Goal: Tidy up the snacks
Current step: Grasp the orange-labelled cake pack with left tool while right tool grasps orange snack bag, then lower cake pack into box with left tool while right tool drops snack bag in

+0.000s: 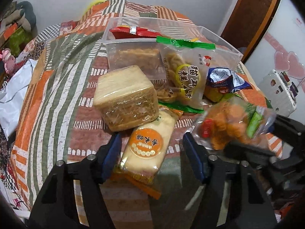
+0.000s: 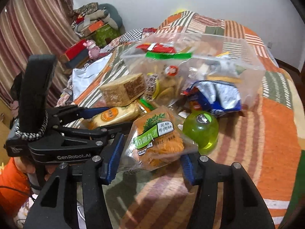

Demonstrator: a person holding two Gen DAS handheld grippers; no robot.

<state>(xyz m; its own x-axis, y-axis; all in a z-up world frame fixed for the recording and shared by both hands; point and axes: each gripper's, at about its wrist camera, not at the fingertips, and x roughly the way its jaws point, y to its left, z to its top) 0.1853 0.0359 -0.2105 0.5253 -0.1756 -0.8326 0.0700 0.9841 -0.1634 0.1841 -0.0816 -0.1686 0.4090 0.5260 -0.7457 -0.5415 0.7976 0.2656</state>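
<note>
Straddling the cake pack (image 1: 147,148), the left gripper (image 1: 150,152) stands wide, ready to clamp; the right gripper (image 2: 150,164) pinches the noodle bag (image 2: 158,143) for transfer toward the bin (image 2: 247,70).

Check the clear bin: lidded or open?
Open. The clear bin shows a bare rim with no lid, and the red packet sits inside above its front wall.
</note>
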